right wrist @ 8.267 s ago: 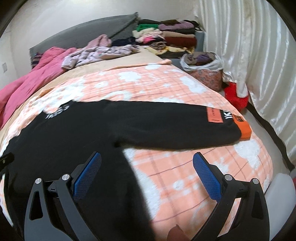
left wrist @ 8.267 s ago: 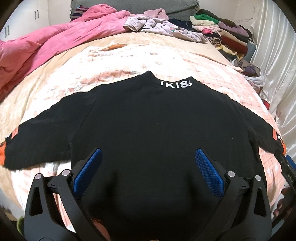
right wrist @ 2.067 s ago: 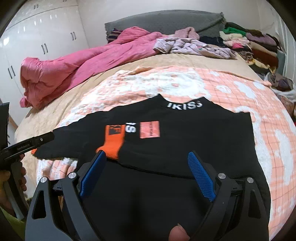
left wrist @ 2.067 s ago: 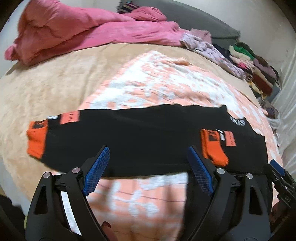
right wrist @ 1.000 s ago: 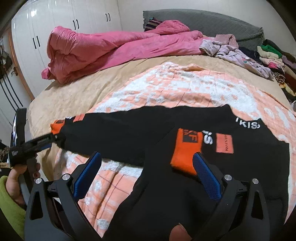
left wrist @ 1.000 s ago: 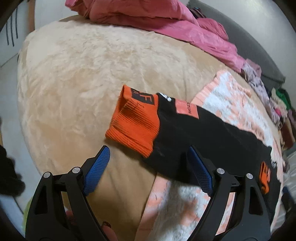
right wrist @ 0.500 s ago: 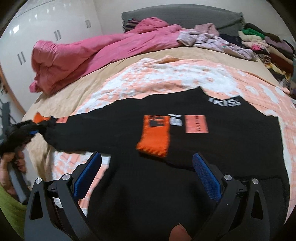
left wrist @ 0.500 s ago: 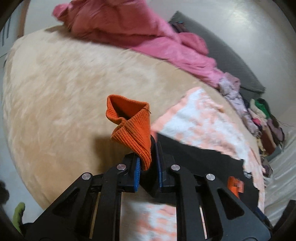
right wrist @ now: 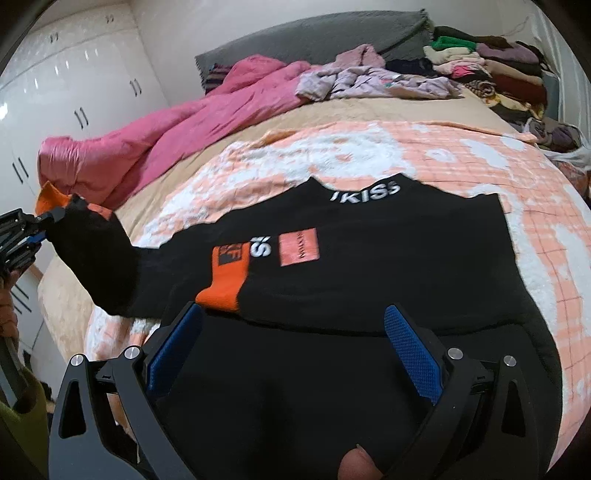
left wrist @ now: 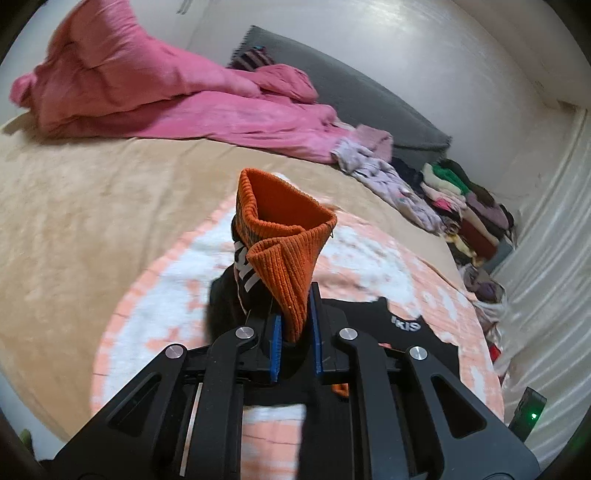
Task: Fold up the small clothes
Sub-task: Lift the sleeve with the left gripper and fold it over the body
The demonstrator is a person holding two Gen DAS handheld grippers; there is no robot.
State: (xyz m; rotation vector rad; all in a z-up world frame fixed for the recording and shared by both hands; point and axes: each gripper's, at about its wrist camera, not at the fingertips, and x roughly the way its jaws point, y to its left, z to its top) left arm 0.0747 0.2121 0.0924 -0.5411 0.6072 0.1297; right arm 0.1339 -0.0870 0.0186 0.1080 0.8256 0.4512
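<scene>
A black sweater (right wrist: pixel 369 280) with a white-lettered collar lies flat on the peach checked blanket (right wrist: pixel 461 162). One sleeve lies folded across its chest, with the orange cuff (right wrist: pixel 225 280) near the middle. My left gripper (left wrist: pixel 295 332) is shut on the other sleeve's orange cuff (left wrist: pixel 288 236) and holds it lifted above the bed; it shows at the far left of the right wrist view (right wrist: pixel 40 225). My right gripper (right wrist: pixel 291 350) is open and empty, hovering over the sweater's lower body.
A pink duvet (right wrist: pixel 166 125) is heaped at the bed's far left. Loose lilac clothes (right wrist: pixel 369 81) and a stack of folded clothes (right wrist: pixel 491 62) lie by the grey headboard (right wrist: pixel 314 33). White wardrobes (right wrist: pixel 74 92) stand left; a curtain (left wrist: pixel 546 258) hangs right.
My left gripper has closed on the orange cuff and lifted the sleeve off the bed, carrying it toward the sweater. My right gripper stays open over the sweater.
</scene>
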